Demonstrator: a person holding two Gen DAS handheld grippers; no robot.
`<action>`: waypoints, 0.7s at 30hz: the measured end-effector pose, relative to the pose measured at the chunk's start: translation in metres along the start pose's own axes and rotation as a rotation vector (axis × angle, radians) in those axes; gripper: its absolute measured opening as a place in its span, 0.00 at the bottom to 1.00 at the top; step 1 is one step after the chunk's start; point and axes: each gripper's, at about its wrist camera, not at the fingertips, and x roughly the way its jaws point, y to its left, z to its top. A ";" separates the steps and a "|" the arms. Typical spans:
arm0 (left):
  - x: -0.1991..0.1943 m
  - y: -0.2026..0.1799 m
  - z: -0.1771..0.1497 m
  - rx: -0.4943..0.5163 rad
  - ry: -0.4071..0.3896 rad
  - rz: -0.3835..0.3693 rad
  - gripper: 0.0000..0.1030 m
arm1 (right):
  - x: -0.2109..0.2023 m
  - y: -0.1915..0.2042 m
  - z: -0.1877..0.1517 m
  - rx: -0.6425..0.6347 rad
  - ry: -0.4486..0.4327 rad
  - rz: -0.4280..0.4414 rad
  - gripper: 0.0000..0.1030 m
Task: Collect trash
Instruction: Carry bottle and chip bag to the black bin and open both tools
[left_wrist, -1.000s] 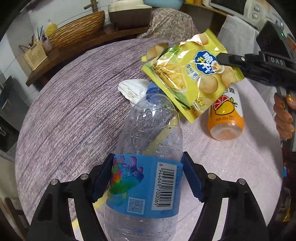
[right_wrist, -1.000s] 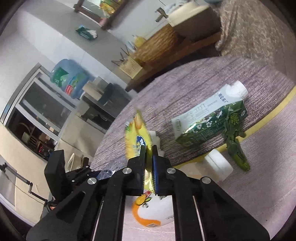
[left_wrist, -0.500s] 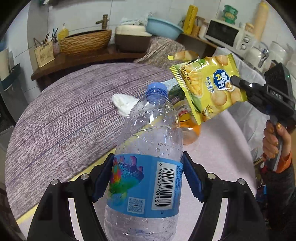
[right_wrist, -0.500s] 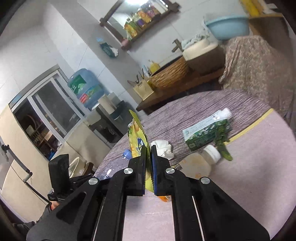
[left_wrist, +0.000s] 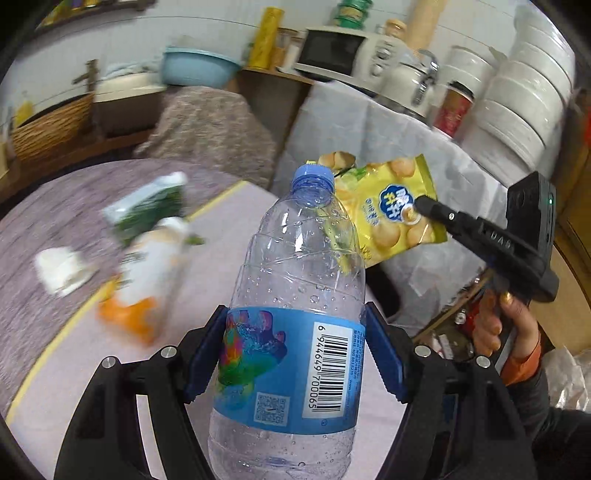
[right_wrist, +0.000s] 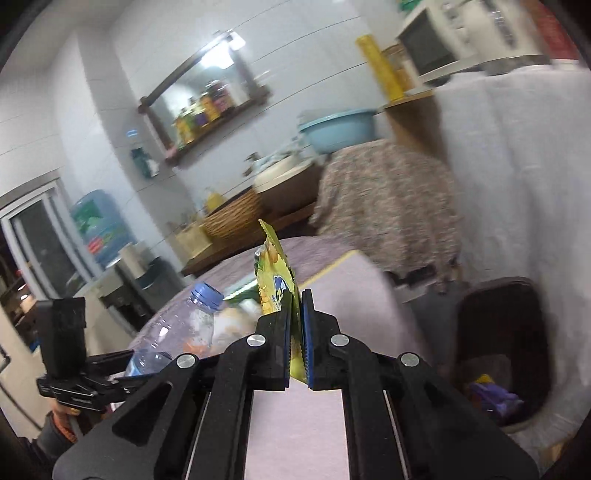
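Left hand-held gripper (left_wrist: 295, 354) clamps clear, droplet-beaded water bottle (left_wrist: 299, 295), capped.

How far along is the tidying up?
Midway. The bin already holds some rubbish. In hand: the left tool grips a plastic bottle, the right tool pinches a yellow snack bag. Left on the table: a green carton, an orange drink bottle, a crumpled tissue.
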 end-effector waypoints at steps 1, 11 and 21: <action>0.013 -0.013 0.005 0.006 0.014 -0.027 0.69 | -0.006 -0.009 -0.001 0.000 -0.006 -0.033 0.06; 0.123 -0.108 0.047 0.079 0.103 -0.124 0.69 | -0.036 -0.121 -0.024 0.096 -0.018 -0.368 0.06; 0.188 -0.136 0.056 0.070 0.180 -0.106 0.69 | 0.031 -0.205 -0.063 0.141 0.116 -0.485 0.06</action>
